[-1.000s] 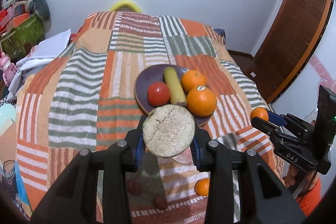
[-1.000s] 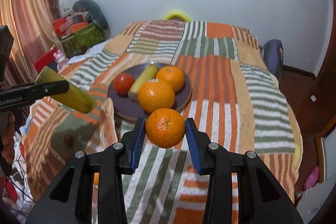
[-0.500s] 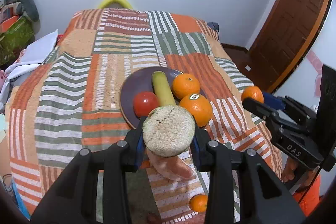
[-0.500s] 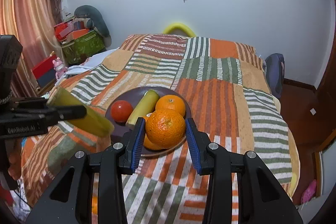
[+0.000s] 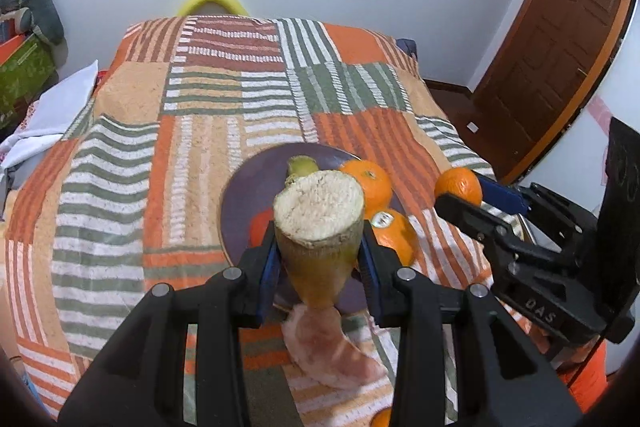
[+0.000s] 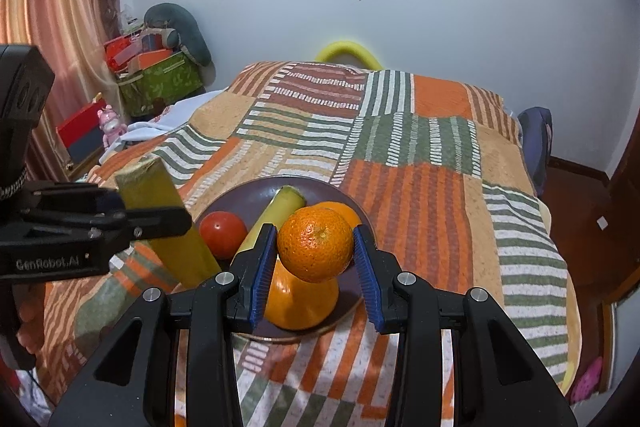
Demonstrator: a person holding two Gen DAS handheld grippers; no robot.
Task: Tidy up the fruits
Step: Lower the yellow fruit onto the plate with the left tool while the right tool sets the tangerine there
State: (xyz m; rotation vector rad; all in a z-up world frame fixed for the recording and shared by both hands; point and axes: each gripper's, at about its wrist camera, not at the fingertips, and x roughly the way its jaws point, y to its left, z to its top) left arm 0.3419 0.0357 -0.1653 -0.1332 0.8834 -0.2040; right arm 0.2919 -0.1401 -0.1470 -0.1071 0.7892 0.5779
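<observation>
A purple plate [image 5: 248,195] [image 6: 240,199] on the striped bedspread holds a red tomato [image 6: 223,233], a yellow-green banana [image 6: 276,215] and two oranges [image 5: 394,237]. My left gripper [image 5: 320,259] is shut on a cut yellow-green banana piece [image 5: 318,227], held over the plate's near edge; it also shows in the right wrist view [image 6: 168,219]. My right gripper [image 6: 316,251] is shut on a small orange [image 6: 316,243], held above the plate's near side; it shows in the left wrist view [image 5: 458,185] at the right.
A pink peeled fruit piece [image 5: 332,351] and a small orange [image 5: 382,419] lie on the bedspread [image 5: 192,131] near the front edge. Boxes and toys [image 6: 156,79] stand left of the bed. A wooden door [image 5: 548,67] is at the right.
Both grippers have moved forward toward the plate with their fruit. The banana piece now hangs over the plate's near edge and the small orange sits above the oranges on the plate.
</observation>
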